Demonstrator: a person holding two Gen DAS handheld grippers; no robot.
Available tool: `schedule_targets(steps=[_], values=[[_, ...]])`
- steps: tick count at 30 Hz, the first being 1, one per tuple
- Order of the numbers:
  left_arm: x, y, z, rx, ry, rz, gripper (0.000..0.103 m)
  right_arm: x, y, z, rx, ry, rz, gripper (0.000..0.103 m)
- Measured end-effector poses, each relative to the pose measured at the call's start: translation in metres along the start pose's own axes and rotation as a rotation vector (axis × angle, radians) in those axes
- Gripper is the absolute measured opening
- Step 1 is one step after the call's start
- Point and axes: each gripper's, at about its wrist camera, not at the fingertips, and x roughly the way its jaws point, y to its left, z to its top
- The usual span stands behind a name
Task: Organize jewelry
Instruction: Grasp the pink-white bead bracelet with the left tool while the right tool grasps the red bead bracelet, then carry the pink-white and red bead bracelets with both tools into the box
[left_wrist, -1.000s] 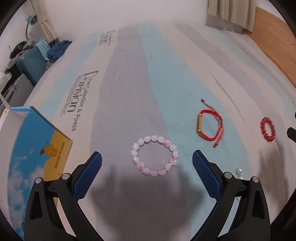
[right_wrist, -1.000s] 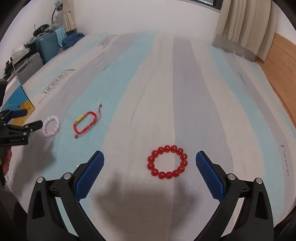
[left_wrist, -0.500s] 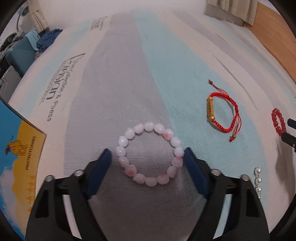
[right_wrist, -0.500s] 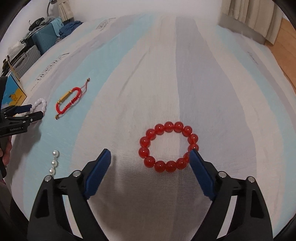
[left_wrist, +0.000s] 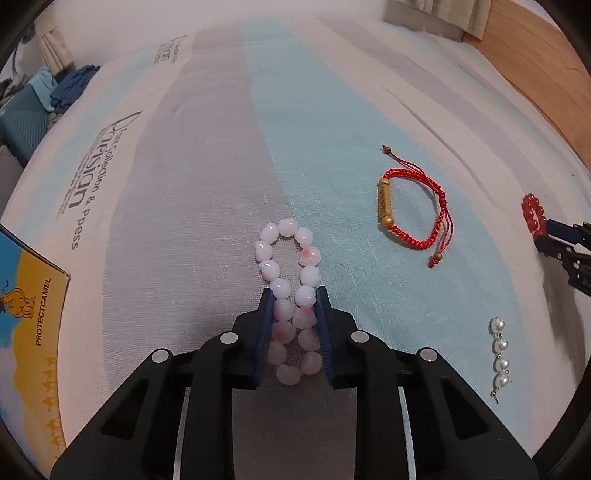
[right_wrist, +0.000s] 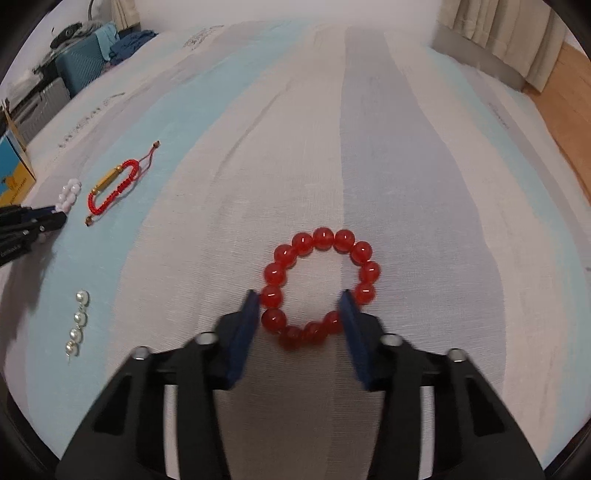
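My left gripper (left_wrist: 293, 295) is shut on the pink bead bracelet (left_wrist: 286, 258), squeezing it into a long narrow loop on the striped cloth. My right gripper (right_wrist: 300, 299) is open, its fingers on either side of the near half of the red bead bracelet (right_wrist: 321, 236), which lies round on the cloth. A red cord bracelet with a gold tube (left_wrist: 412, 206) lies between the two; it also shows in the right wrist view (right_wrist: 110, 188). A short pearl strand (left_wrist: 498, 349) lies near the front edge; it also shows in the right wrist view (right_wrist: 77, 325).
A blue and yellow box (left_wrist: 26, 314) sits at the cloth's left edge. Suitcases and clothes (right_wrist: 85, 48) stand at the far left. A wooden floor (left_wrist: 535, 55) and curtains (right_wrist: 517, 40) lie to the far right.
The left gripper has closed on the pink bracelet, pressing it from a circle into a narrow loop. The right gripper has moved down and narrowed around the red bracelet.
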Motion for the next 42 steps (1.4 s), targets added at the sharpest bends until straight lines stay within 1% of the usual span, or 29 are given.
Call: schedule_targets(steps=[1,2,7,15,23,33,42], values=[[0.000,0.001,0.000,-0.001,0.001,-0.004,0.022,0.003,0.001,0.001,-0.001,0.024,0.008,0.014],[-0.001,0.001,-0.001,0.000,0.002,-0.004,0.022,0.003,0.001,0.001,-0.001,0.028,0.006,0.013],[-0.007,-0.004,-0.004,0.013,0.004,-0.005,0.021,-0.001,-0.001,-0.001,-0.004,0.020,0.010,0.013],[-0.016,-0.008,0.000,0.017,-0.005,-0.004,0.021,-0.016,-0.015,0.006,0.066,0.018,0.079,0.013],[-0.033,-0.014,0.005,0.030,-0.030,-0.004,0.021,-0.035,-0.017,0.009,0.076,-0.007,0.070,0.013],[-0.060,-0.019,0.011,0.031,-0.065,-0.002,0.021,-0.061,-0.025,0.013,0.119,-0.036,0.082,0.013],[-0.085,-0.020,0.012,0.036,-0.085,0.013,0.021,-0.083,-0.019,0.020,0.131,-0.062,0.101,0.013]])
